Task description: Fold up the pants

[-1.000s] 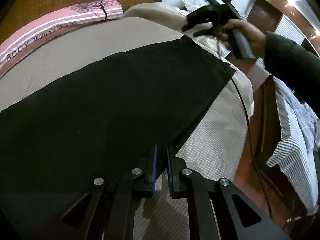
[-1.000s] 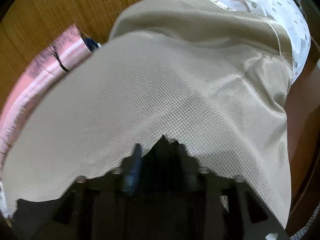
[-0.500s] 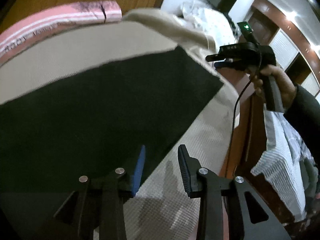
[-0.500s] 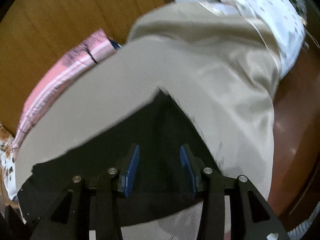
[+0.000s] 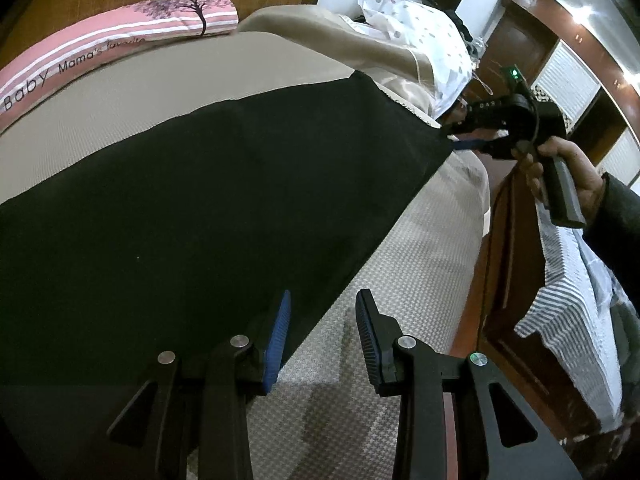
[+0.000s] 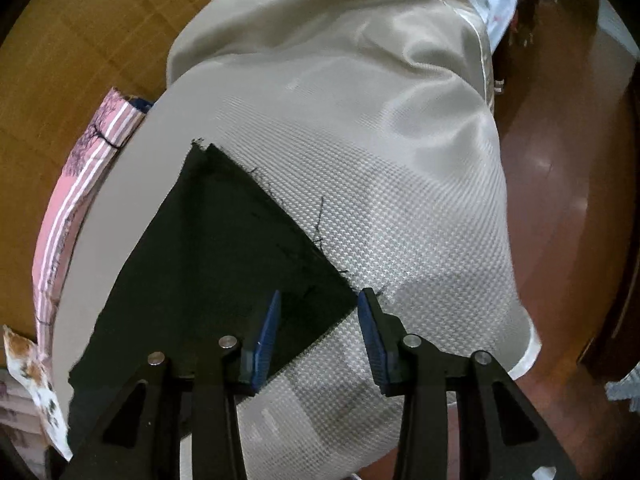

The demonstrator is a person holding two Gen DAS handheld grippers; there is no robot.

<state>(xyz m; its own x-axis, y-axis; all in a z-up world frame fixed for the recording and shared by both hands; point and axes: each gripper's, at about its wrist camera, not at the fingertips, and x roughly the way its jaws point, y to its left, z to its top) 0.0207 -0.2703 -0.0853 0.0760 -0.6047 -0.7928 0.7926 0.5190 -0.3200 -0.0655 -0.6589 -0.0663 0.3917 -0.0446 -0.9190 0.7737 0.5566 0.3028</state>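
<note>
Black pants (image 5: 200, 200) lie flat on the beige bed cover (image 5: 420, 260). My left gripper (image 5: 323, 296) is open just above the pants' near edge; the blue pad is over the cloth and the black pad over the cover, neither pressing. My right gripper (image 6: 319, 296) hovers at the pants' (image 6: 224, 248) frayed corner. Its jaws are closing, the corner tip lies between them, and the pads stand clear of it. The left wrist view shows that right gripper (image 5: 456, 134) at the pants' far right corner, held by a person's hand (image 5: 560, 168).
A pink striped pillow (image 5: 120, 36) lies along the wooden headboard. A satin beige blanket (image 6: 360, 40) and white dotted fabric (image 5: 420, 28) are bunched at the bed's far end. Brown wooden floor (image 6: 560, 160) borders the bed, with a striped cloth (image 5: 568, 320) beyond.
My left gripper opened and let go of the pants' edge. My right gripper travelled along the pants' end edge from one corner to the other, and its jaws narrowed.
</note>
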